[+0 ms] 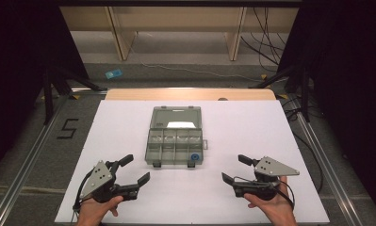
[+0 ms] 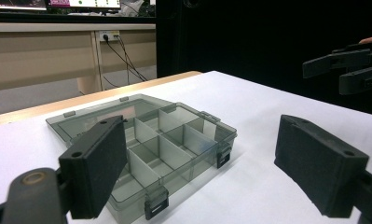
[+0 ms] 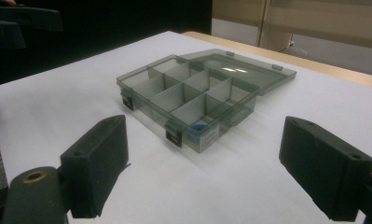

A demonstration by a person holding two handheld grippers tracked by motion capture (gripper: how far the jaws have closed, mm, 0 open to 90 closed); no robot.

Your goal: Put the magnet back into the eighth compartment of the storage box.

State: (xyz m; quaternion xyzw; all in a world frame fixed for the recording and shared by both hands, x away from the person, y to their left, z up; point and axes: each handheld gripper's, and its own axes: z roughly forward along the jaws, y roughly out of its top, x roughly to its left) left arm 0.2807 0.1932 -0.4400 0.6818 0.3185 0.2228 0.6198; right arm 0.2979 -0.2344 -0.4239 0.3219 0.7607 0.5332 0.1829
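On the white table [image 1: 251, 127], 2 wide-open grippers, left [image 1: 134, 170] and right [image 1: 232, 168], are waiting near the open box [image 1: 175, 141]; reaching slowly for its lid [image 1: 175, 117] seems best.

Your hands [image 1: 95, 210] are cut off at 6 o'clock in the high view. The blue item [image 3: 198, 126] in the box [image 3: 174, 95] is too small to identify. Floor tag [image 1: 113, 74] at 11 o'clock: unreadable.

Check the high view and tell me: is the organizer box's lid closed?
No. The organizer box lies open, its lid folded back flat on the table, compartments exposed.
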